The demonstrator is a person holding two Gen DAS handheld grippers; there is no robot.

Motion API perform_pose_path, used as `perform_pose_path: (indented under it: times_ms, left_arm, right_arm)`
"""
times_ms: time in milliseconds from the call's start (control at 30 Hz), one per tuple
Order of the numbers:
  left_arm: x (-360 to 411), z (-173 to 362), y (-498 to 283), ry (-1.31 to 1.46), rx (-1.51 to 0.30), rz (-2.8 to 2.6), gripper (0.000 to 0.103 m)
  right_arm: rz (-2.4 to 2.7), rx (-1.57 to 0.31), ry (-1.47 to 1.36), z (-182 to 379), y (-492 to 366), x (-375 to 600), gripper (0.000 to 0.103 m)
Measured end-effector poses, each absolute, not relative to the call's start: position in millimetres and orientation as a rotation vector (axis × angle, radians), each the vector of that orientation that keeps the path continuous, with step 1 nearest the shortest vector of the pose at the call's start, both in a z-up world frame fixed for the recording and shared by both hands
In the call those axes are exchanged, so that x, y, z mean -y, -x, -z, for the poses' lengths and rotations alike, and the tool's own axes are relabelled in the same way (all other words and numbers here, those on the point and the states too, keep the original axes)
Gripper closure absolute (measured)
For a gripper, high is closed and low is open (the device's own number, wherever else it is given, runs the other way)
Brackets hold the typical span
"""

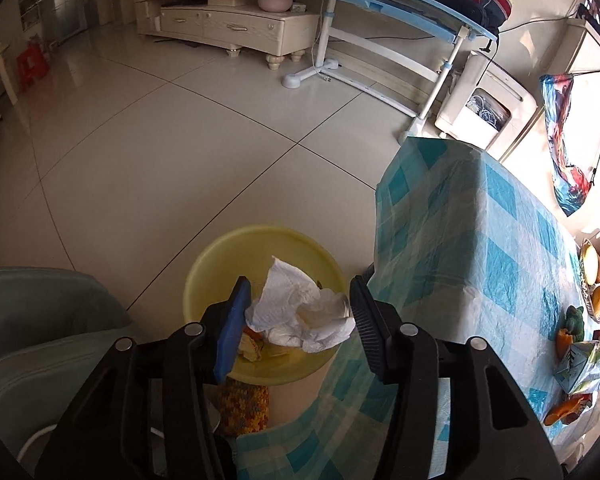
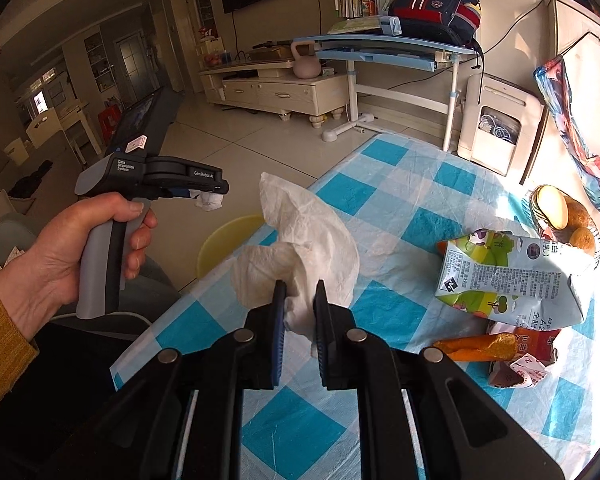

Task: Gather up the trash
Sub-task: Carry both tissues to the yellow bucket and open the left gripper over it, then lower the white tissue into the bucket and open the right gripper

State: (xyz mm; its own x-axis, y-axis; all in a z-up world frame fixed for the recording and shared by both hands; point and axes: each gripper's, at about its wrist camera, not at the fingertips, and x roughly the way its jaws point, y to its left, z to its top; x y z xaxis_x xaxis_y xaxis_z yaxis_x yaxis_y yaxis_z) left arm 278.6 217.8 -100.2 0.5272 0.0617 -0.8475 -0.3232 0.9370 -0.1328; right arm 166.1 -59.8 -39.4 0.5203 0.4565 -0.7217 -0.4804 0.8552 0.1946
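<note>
Left tool (image 1: 300, 320) hangs right over the yellow basin (image 1: 220, 264) on the floor, jaws spread wide, and a crumpled white tissue (image 1: 300, 312) sits in the gap between them. The blue pad touches one edge of the paper, the black ribbed finger the other, but nothing looks pinched. I'd call it let go, or just about to drop. Directly below the tool the basin already holds some orange and yellow scraps, so that is clearly the bin for this job.

Over on the right tool (image 2: 300, 300), a firm clench! The jaws are squeezed onto a second tissue (image 2: 304, 240), which fans up and forward from the fingers. It is wrinkled, soft, and faintly stained yellow on the near lobe. It is held up off the checked surface (image 2: 400, 184), I'd judge so it can be carried left to the basin without dragging.

Ahead and to the right of that tool, more waiting: a squashed milk carton (image 2: 512, 276), an orange-and-gold wrapper (image 2: 480, 348), and a crumpled pink pack (image 2: 516, 372) just beside it. Past those, a basket of fruit (image 2: 560, 216), which looks like no rubbish at all.

Plenty left to clear, I reckon.
</note>
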Motion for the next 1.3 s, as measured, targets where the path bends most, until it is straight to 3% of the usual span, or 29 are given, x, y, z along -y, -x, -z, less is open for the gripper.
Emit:
perform_pose_path:
  times_ms: [67,133,400,533,767,1200,1300]
  left_arm:
    - [-222.8,91.6,-275.2,0.305,-0.949,-0.258,0.038]
    - [-224.7,88.6,-274.8,0.303,-0.937,-0.266,0.034]
    - [-242.8,53.4,-256.2,0.382,-0.815,-0.323,0.032]
    - [-248.4,17.4,-236.0,0.398,-0.677,-0.356,0.022]
    - [-265.7,-29.7,-202.6,0.420,-0.488,-0.438,0.013]
    - [-275.3,-44.5,-187.6,0.453,-0.440,-0.450,0.013]
    - [-269.0,-48.3,-188.3,0.419,-0.429,-0.456,0.013]
  right_arm:
    - [-0.573,-0.855,0.027,41.0,-167.2,51.6,0.089]
    - [-0.584,-0.859,0.021,43.8,-168.5,42.7,0.089]
    - [-0.592,-0.866,-0.022,51.5,-180.1,15.1,0.089]
    - [-0.599,-0.869,-0.035,51.9,-186.9,-0.2,0.089]
    - [-0.618,-0.898,-0.060,61.5,-211.2,-36.6,0.089]
    - [-0.617,-0.959,-0.023,82.2,-255.0,-105.0,0.089]
    - [-0.600,-0.978,-0.021,87.4,-266.0,-114.1,0.081]
